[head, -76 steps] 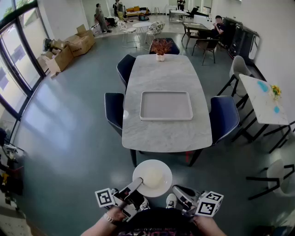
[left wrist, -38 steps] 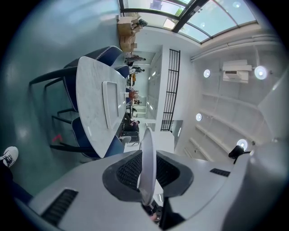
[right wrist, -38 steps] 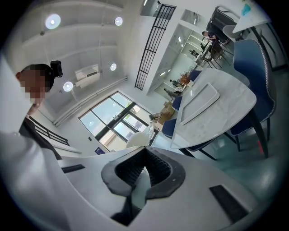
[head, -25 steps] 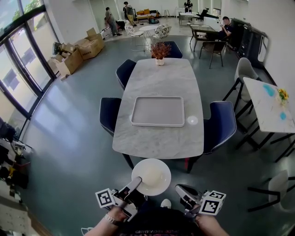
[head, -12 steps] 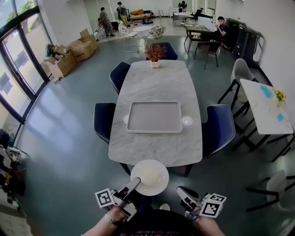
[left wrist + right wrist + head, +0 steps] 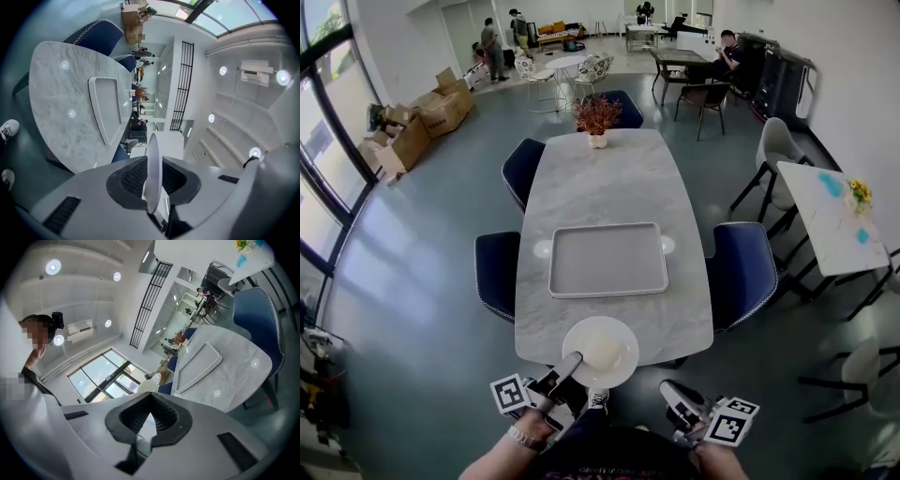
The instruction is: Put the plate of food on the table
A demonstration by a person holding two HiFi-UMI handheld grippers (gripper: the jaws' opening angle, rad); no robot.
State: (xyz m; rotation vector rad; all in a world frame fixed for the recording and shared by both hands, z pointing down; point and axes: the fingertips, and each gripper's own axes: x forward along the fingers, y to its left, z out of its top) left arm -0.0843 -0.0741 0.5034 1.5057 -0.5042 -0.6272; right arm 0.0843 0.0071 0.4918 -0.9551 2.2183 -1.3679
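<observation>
As left tongs (image 6: 570, 362) clamp its rim, the plate (image 6: 602, 349) juts forward.

Open marble of the table (image 6: 609, 178) between tray (image 6: 607, 260) and potted plant (image 6: 597, 120); blue chairs (image 6: 741, 272) close along both long sides.

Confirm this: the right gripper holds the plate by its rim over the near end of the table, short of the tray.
Wrong gripper. The left gripper is the one clamped on the rim of the plate, as the left gripper view shows; the right gripper holds nothing. The rest stands: the plate is over the near end of the table, short of the tray.
</observation>
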